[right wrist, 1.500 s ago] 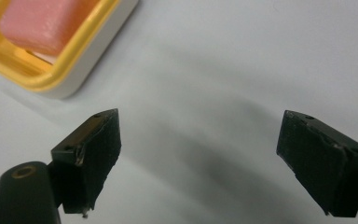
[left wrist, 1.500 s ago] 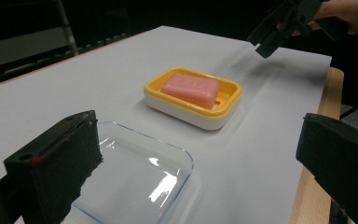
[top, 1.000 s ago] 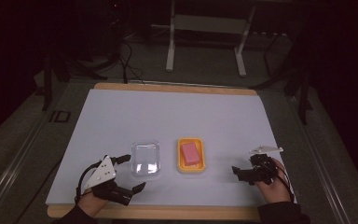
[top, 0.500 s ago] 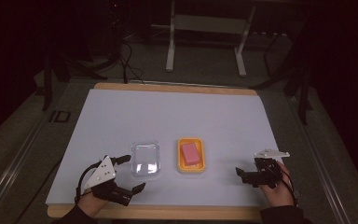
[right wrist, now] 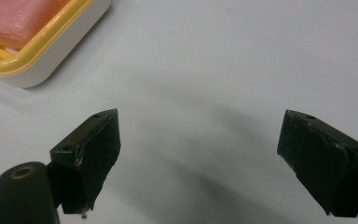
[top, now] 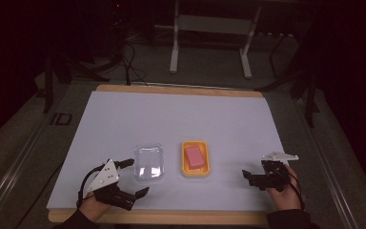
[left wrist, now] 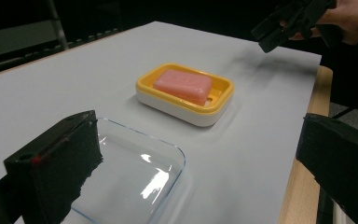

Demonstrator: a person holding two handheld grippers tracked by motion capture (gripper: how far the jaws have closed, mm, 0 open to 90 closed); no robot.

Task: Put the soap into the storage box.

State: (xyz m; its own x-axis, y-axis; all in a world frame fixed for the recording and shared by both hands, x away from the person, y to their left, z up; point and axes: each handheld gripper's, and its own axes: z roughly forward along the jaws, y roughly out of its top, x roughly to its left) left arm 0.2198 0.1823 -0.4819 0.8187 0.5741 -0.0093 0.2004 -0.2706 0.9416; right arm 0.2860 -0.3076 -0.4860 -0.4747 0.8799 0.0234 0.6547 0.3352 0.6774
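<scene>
A pink soap bar (top: 194,156) lies in a yellow-rimmed white soap dish (top: 184,162) near the table's front middle. In the left gripper view, the soap (left wrist: 182,86) and its dish (left wrist: 182,106) sit ahead. A clear plastic tray (top: 149,163) lies just left of the dish, empty. My left gripper (top: 136,177) is open at the tray's near left corner, and the tray (left wrist: 135,182) lies between its jaws (left wrist: 196,135). My right gripper (top: 249,179) is open over bare table right of the dish. Its jaws (right wrist: 199,121) stand wide apart, with the dish corner (right wrist: 42,51) at upper left.
The pale sheet (top: 181,119) covers a wooden table with its edge (top: 162,217) close to both hands. Metal stand legs (top: 209,43) and cables (top: 124,62) are on the dark floor beyond. The other hand's gripper (left wrist: 284,23) shows at the left gripper view's top right.
My right gripper has drifted slightly right and toward the front edge. The left gripper, tray and soap dish have not moved.
</scene>
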